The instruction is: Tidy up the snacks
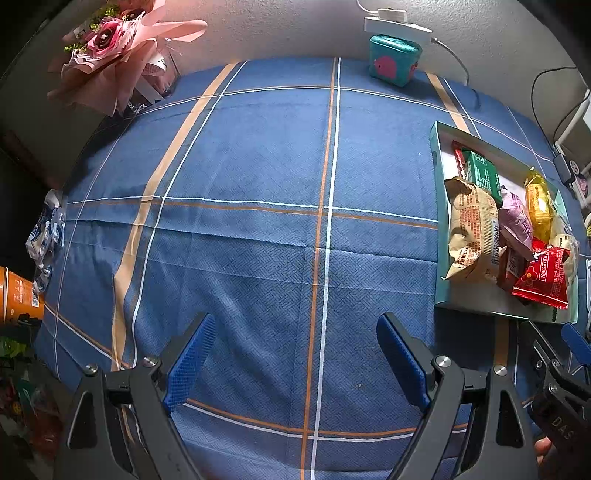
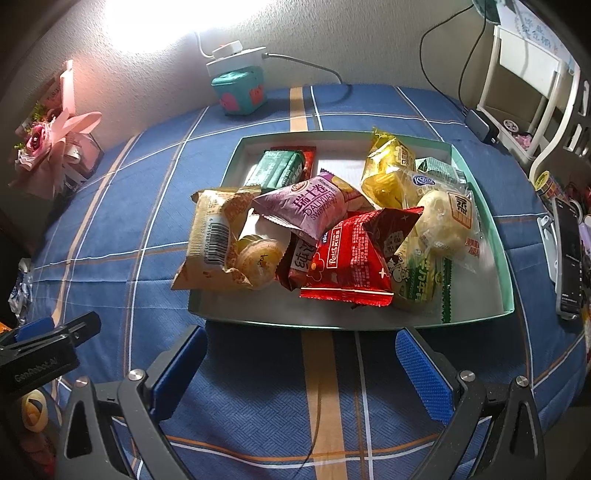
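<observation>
A shallow teal box (image 2: pixel 491 236) on the blue plaid cloth holds several wrapped snacks: a tan packet (image 2: pixel 212 236), a purple packet (image 2: pixel 314 206), a red packet (image 2: pixel 347 264), a yellow packet (image 2: pixel 386 170), a green packet (image 2: pixel 275 170) and a clear-wrapped bun (image 2: pixel 443 218). My right gripper (image 2: pixel 301 373) is open and empty, just in front of the box's near wall. My left gripper (image 1: pixel 295 354) is open and empty over bare cloth, left of the box (image 1: pixel 441 221). The right gripper's body (image 1: pixel 554 380) shows at the left view's right edge.
A teal tin (image 1: pixel 393 61) with a white power strip (image 1: pixel 391 24) stands at the back wall. A pink bouquet (image 1: pixel 110 48) sits at the back left. A crumpled blue-white wrapper (image 1: pixel 48 229) and an orange cup (image 1: pixel 18 295) lie at the left edge. A phone (image 2: pixel 570 254) lies right of the box.
</observation>
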The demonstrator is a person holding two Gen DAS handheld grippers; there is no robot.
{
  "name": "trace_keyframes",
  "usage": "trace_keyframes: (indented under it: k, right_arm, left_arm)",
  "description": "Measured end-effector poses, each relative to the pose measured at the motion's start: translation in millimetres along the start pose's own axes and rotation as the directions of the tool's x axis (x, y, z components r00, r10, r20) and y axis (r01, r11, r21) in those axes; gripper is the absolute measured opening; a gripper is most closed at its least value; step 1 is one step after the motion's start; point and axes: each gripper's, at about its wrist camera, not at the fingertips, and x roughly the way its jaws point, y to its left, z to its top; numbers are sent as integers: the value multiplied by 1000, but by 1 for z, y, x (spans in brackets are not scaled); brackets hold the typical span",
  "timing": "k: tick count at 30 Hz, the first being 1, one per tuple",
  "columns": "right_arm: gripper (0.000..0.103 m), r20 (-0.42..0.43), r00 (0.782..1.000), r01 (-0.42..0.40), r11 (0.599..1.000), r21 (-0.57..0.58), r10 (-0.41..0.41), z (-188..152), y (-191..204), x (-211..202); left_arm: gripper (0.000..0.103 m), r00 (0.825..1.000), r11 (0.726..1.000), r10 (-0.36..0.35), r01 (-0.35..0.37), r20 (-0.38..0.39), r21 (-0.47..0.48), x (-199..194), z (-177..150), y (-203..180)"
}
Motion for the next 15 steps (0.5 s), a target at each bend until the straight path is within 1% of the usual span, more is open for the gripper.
trace_keyframes:
  k: [15]
  right_arm:
    - [103,-2,1000,-1,1000,0,1,0,-1,1]
  left_arm:
    - [89,1000,1000,3,-3,-2,2,0,0,-1]
